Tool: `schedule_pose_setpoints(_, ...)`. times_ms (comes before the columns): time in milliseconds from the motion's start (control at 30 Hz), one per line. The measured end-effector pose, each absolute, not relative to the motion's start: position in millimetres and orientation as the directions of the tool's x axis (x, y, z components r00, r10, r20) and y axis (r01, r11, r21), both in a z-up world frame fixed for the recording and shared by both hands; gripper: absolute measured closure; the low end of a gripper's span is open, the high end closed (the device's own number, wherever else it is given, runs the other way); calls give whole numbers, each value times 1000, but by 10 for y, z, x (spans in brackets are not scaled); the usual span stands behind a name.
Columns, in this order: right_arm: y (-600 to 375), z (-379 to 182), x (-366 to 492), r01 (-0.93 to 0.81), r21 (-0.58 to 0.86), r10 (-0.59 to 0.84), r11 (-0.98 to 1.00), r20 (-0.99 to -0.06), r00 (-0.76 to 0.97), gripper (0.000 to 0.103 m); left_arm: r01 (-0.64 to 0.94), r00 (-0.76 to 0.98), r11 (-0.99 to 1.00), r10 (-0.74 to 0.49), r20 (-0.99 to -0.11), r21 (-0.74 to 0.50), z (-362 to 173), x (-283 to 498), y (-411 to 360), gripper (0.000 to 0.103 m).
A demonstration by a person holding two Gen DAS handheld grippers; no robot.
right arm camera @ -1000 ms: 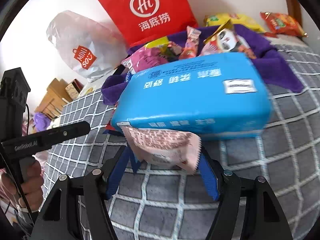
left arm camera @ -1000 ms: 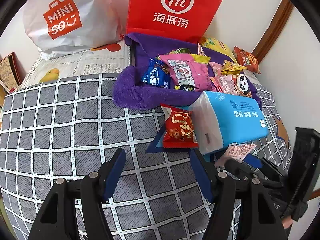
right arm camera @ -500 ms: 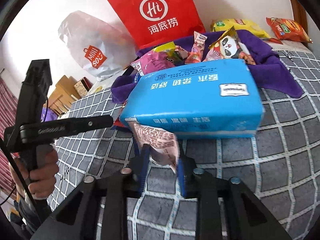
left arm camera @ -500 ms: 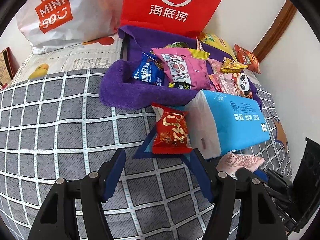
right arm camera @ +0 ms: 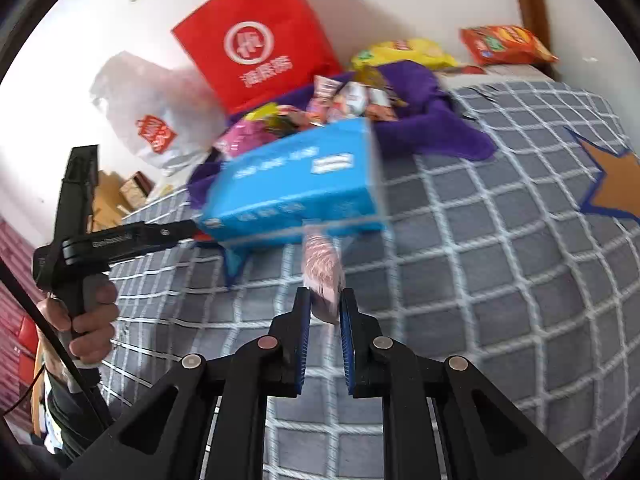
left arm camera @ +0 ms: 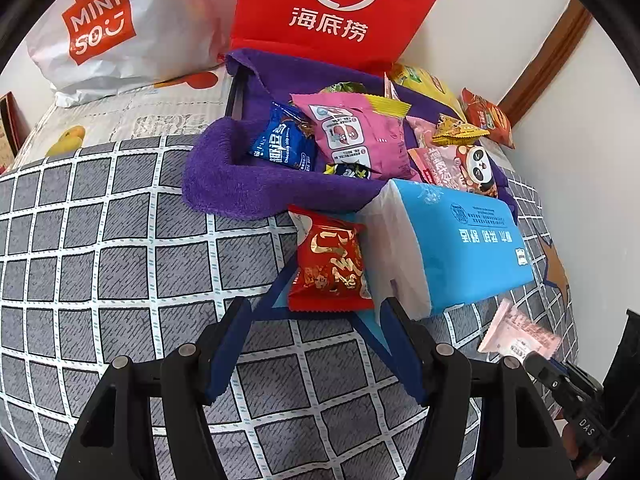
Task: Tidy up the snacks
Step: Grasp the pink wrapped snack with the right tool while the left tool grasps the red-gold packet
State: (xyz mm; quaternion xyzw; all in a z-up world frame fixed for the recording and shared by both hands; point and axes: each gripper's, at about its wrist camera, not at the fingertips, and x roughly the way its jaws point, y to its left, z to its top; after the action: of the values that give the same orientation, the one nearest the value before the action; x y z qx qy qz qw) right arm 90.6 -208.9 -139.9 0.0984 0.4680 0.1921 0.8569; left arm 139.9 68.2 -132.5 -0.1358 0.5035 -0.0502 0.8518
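1. A second earlier the right gripper (right arm camera: 325,294) stood wide open around the pink snack packet (right arm camera: 322,272), which lay against the front of the blue tissue pack (right arm camera: 296,184); its jaws have since been closed onto the packet.
2. The packet has been drawn away from the tissue pack and is now seen clear of the grey checked bedcover (right arm camera: 500,272), standing up between the blue pads; the right wrist view is blurred by motion.
3. In the left wrist view the same pink packet (left arm camera: 520,332) is seen at the lower right, held in the right gripper's tip and apart from the tissue pack (left arm camera: 460,240), where earlier it was tucked under the pack's corner.
4. The left gripper (left arm camera: 316,312) has barely shifted: its jaws are held part-open with nothing between them, above the bedcover (left arm camera: 120,260).
5. Just beyond its fingertips a red snack packet (left arm camera: 330,264) lies touching the tissue pack's white end, unchanged from before.
6. Behind, the remaining snacks are heaped on a purple towel (left arm camera: 240,188), among them a pink pouch (left arm camera: 352,132) and a blue packet (left arm camera: 284,144), in front of a red bag (left arm camera: 340,8).
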Motion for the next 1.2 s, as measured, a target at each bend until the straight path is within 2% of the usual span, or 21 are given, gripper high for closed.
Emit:
schedule_pose_setpoints(33,-2101,-1408,895,-237,326,402,915,-775,488,84,-52,488,957,-223,-844,-284,-1325,1398,687,38)
schedule_pose_setpoints(133,-2108,-1406,847,-254,215,319,943,-805,501,68,-51,491,958,-223,-842,-283,-1318,1382,695,38)
schedule_pose_setpoints(200,-2108,-1361,798,-273,156,284,949,-796,534,61,-51,492,957,-224,-842,-284,-1322,1372,696,38)
schedule_pose_setpoints(267,-2085,-1300,776,-305,128,286,944,-779,558,51,-54,490,956,-226,-842,-288,-1330,1382,698,38)
schedule_pose_setpoints(433,-1906,-1249,835,-404,70,315,912,-750,582,39,-51,495,957,-226,-839,-287,-1309,1396,666,38)
schedule_pose_setpoints(633,-1871,-1560,1122,-405,33,261,914,-811,523,39,-51,502,966,-195,-843,-254,-1259,1383,682,38)
schedule_pose_setpoints(700,-1854,-1678,1158,-407,-4,220,913,-836,502,50,-55,501,968,-186,-845,-246,-1264,1397,693,38)
schedule_pose_setpoints(733,-1871,-1681,1136,-409,-10,227,912,-820,526,52,-59,498,969,-180,-848,-240,-1274,1418,690,38)
schedule_pose_setpoints(767,-1884,-1685,1128,-409,-8,232,913,-814,533,58,-60,496,970,-177,-850,-237,-1282,1433,688,38)
schedule_pose_setpoints(833,-1906,-1687,1145,-399,-1,234,917,-809,539,61,-62,494,971,-170,-853,-229,-1307,1491,660,38)
schedule_pose_setpoints(1200,-2031,-1705,1290,-327,-1,206,945,-776,596,61,-15,491,991,-109,-864,-134,-1474,1770,477,40)
